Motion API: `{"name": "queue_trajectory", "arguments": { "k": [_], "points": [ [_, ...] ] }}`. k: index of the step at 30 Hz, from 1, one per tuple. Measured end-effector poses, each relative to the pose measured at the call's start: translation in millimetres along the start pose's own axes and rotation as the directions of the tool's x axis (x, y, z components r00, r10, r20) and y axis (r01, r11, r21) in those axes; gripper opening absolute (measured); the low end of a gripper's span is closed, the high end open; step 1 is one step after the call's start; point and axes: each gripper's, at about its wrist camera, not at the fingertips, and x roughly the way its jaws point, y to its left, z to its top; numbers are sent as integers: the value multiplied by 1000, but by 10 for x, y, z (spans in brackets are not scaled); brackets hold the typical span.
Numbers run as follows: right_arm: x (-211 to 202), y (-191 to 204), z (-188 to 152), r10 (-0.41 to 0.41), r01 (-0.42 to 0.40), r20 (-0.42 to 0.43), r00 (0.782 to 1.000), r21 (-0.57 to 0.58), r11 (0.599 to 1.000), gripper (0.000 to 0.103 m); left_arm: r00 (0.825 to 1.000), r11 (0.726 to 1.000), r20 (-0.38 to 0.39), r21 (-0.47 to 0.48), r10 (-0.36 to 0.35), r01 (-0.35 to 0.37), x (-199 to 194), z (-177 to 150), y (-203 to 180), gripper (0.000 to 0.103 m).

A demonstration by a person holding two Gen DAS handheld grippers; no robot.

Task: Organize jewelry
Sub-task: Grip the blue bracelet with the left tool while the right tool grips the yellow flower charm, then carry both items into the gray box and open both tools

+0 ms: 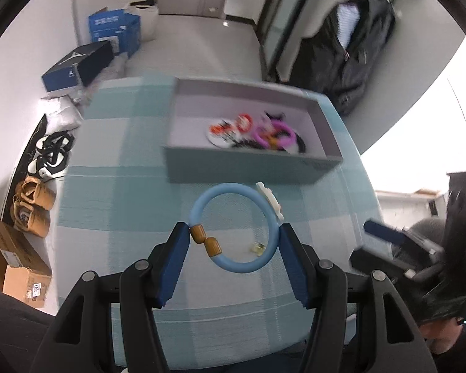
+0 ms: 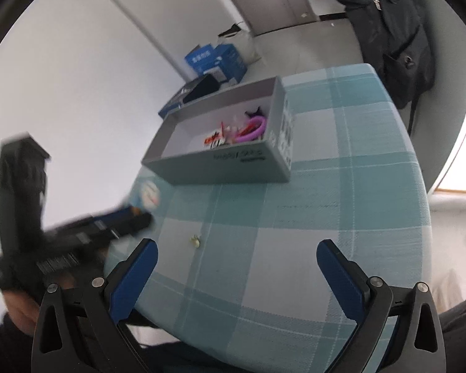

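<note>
Each tool — left tool [image 1: 233, 233], right tool [image 2: 236, 247] — has black angular arms, silver round screws and flat blue ribbed pads [image 1: 171, 264].

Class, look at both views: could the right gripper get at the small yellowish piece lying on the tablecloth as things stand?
Probably yes. The right gripper is open and empty, and the small piece lies on bare cloth just ahead of its fingers. The left gripper, holding the blue bracelet, sits close beside it.

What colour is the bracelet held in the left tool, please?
Light blue bracelet, with brown beads and a white charm; clearest in the left wrist view.
</note>
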Motion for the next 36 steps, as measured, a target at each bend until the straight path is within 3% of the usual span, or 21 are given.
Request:
{"name": "queue_trajectory", "arguments": {
  "k": [3,8,12,17,19,23,29,36],
  "points": [
    [106,112,-21,3,-4,-32,999,-44,999,99,999,999,36,-34,0,1,-79,26,145,54],
    [334,352,-88,-18,4,-103,995,-129,992,82,998,996,62,-88,-12,18,-34,12,358,54],
    [503,527,-112,-47,17,-144,988,-198,980,64,997,991,73,-129,-18,27,-21,-29,582,54],
    [667,673,-109,-139,98,-142,980,-267,959,54,997,981,77,-191,-28,42,-36,-71,767,54],
    [720,707,-92,-165,121,-139,976,-279,953,45,996,979,80,-197,-35,50,-43,-77,797,54],
    [823,818,-74,-215,164,-129,968,-323,932,41,996,979,84,-198,-40,56,-56,-105,839,54],
    [919,993,-108,-316,252,-94,944,-412,876,11,996,981,78,-184,-42,56,-59,-126,831,54],
    [931,1049,-138,-321,251,-95,942,-436,864,10,995,983,86,-171,-47,62,-81,-135,810,54]
  ]
}}
